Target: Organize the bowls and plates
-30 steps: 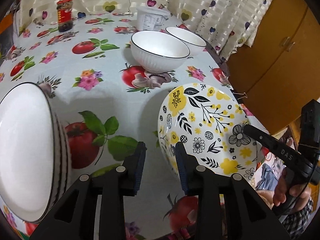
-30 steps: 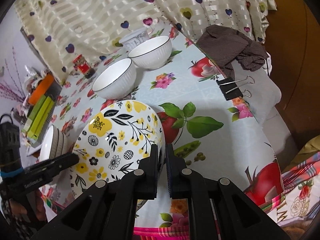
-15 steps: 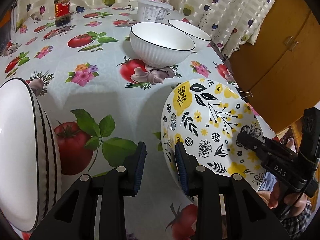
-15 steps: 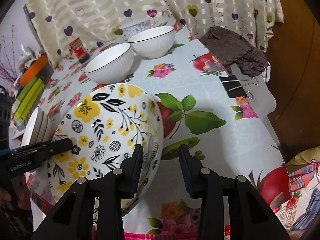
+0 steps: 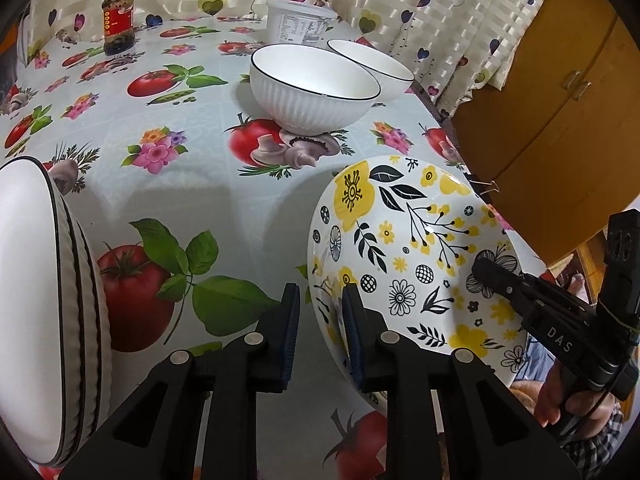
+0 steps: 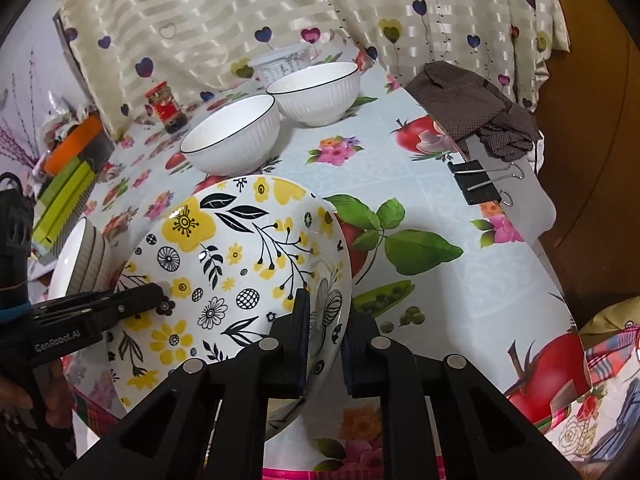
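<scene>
A yellow-and-black flowered bowl (image 5: 404,256) stands near the table's front edge; it also shows in the right wrist view (image 6: 236,264). My left gripper (image 5: 320,320) is open, its jaws straddling the bowl's left rim. My right gripper (image 6: 326,330) is open, its jaws straddling the bowl's right rim. Two white ribbed bowls (image 5: 312,88) (image 5: 370,66) stand side by side further back. A stack of white bowls (image 5: 44,312) sits at the left, also seen in the right wrist view (image 6: 80,260).
A sauce jar (image 5: 117,20) and a white plastic tub (image 5: 298,24) stand at the back by the curtain. A brown cloth (image 6: 476,108) and a binder clip (image 6: 478,182) lie at the table's right edge. A wooden cabinet (image 5: 560,100) stands beyond.
My right gripper was shut on the flowered bowl's rim and has opened. The left gripper stayed open beside the rim and the view shifted slightly closer to the table.
</scene>
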Tool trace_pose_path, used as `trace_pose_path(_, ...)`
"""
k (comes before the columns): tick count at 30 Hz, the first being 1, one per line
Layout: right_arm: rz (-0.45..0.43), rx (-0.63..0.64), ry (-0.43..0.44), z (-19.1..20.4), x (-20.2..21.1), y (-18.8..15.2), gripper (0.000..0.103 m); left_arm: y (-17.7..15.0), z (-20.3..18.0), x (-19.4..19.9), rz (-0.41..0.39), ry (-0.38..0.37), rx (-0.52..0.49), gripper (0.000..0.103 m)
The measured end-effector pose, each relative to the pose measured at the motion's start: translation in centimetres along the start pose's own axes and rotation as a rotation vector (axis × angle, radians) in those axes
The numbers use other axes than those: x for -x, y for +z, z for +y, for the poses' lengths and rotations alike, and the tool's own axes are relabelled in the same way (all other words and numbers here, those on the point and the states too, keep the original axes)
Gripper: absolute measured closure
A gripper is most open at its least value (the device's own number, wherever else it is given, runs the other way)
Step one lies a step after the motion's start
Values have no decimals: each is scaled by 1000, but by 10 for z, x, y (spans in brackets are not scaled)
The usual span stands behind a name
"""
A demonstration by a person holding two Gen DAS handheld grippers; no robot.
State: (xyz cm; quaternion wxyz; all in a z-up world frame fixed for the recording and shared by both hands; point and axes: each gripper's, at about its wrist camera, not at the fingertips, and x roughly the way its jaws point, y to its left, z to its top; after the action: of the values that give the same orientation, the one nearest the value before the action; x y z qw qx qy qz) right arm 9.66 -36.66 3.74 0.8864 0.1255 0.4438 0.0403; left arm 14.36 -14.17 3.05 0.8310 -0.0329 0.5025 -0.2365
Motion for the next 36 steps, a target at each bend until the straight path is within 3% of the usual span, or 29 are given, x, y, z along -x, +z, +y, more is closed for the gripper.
trace_pose_path(17, -2, -17, -17, -3, -2, 9, 89, 6, -3, 2, -11, -9, -3, 81)
trace_pose_path(24, -47, -26, -44, -12, 7, 21, 67, 17, 11, 8, -10, -11, 15, 81)
trace_pose_path(32, -93, -44, -70, -19, 14, 53, 63, 41, 17, 22, -42, 1, 1, 81)
trace_pose_path(36, -93, -34, -37, -10, 8, 72, 63, 66, 29, 26, -57, 20, 11, 81)
